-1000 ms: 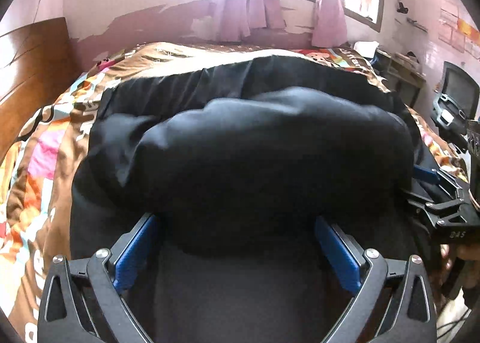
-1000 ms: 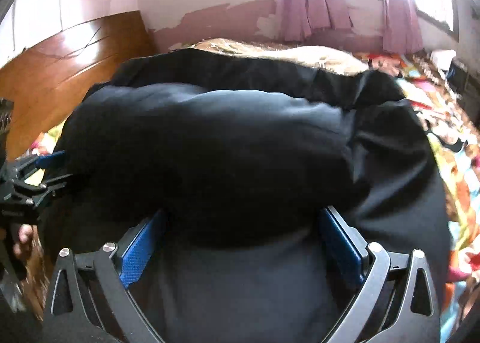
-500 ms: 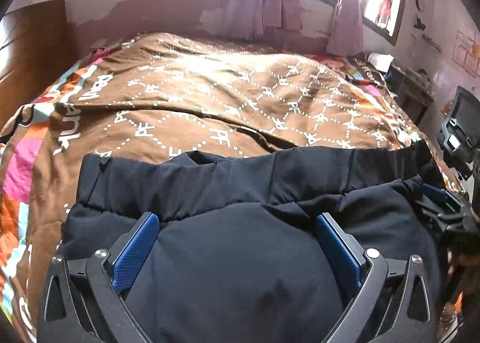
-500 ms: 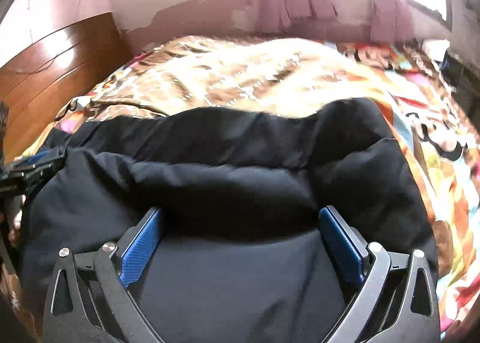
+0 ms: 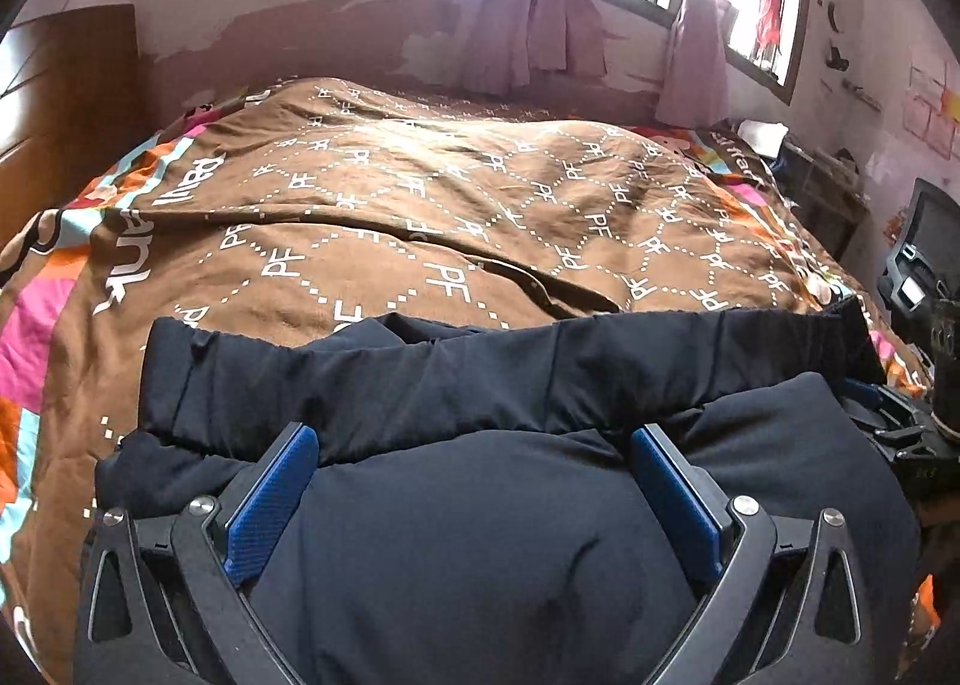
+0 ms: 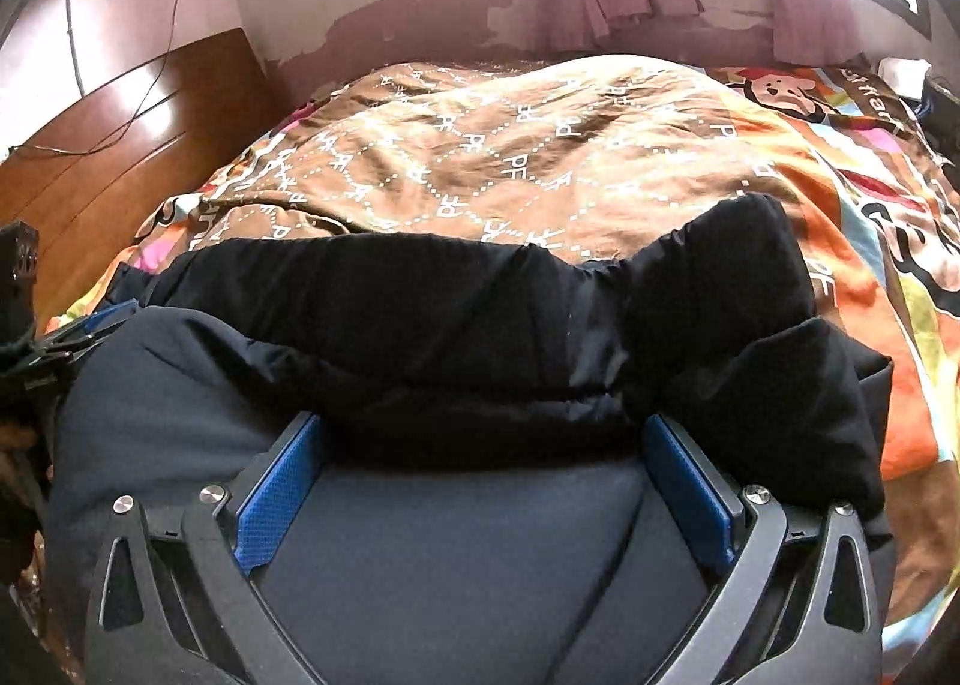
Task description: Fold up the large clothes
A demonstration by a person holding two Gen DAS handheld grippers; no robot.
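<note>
A large black padded garment (image 5: 480,385) lies on the near part of the bed, a folded layer on top of a lower one; it also shows in the right wrist view (image 6: 456,325). My left gripper (image 5: 474,445) is open, its blue pads spread wide with garment bulging between them. My right gripper (image 6: 483,439) is open too, fingers straddling the thick fold. The right gripper shows at the right edge of the left wrist view (image 5: 900,433); the left gripper shows at the left edge of the right wrist view (image 6: 66,325).
A brown patterned bedspread (image 5: 450,205) covers the bed beyond the garment. A wooden headboard (image 6: 120,145) is at left. Window with pink curtains (image 5: 540,13) is at the far wall. A desk and chair (image 5: 924,253) stand right of the bed.
The raised garment bulk has come down toward me, uncovering the bedspread. The garment now lies low on the near bed, and both grippers have lowered with it.
</note>
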